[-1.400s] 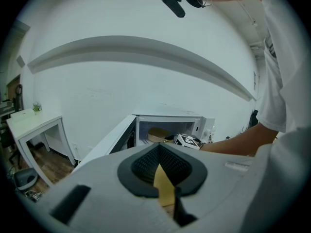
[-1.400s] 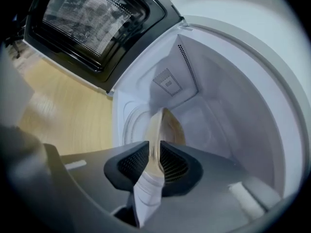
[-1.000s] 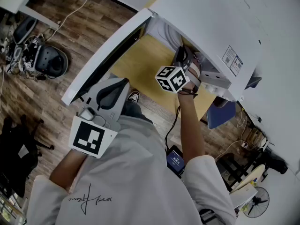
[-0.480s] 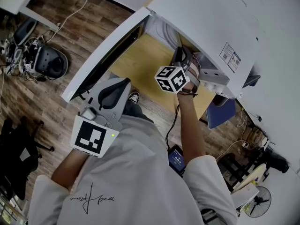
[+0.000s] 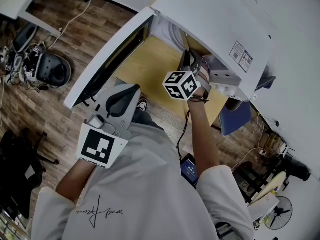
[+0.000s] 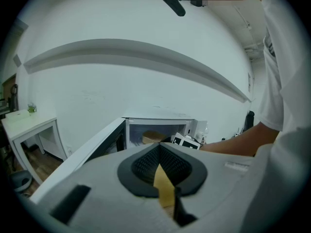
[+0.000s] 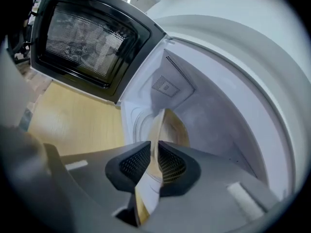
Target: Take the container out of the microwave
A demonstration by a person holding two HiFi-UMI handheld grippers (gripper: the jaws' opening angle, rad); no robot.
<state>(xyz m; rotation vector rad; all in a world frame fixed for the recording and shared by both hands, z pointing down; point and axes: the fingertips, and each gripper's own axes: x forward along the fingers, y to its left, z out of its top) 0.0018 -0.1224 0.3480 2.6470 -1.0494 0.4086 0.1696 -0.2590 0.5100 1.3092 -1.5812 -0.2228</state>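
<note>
The white microwave (image 5: 220,24) stands on a yellow table with its door (image 5: 107,59) swung wide open. My right gripper (image 5: 189,60) reaches into the cavity mouth, its marker cube (image 5: 181,84) just outside. In the right gripper view, the right gripper (image 7: 156,147) is shut on the thin rim of a tan container (image 7: 170,125) that sits inside the cavity. The left gripper view shows the same container (image 6: 153,137) as a tan shape in the opening. My left gripper (image 5: 133,87) hangs back near my body, below the door; this left gripper (image 6: 158,149) is shut with nothing between its pads.
The open door (image 7: 87,38) juts out to the left of the cavity over the yellow tabletop (image 5: 150,69). Cables and shoes (image 5: 50,69) lie on the wood floor at the left. A blue chair (image 5: 235,119) stands at the right, and a white side table (image 6: 29,123) at the far left.
</note>
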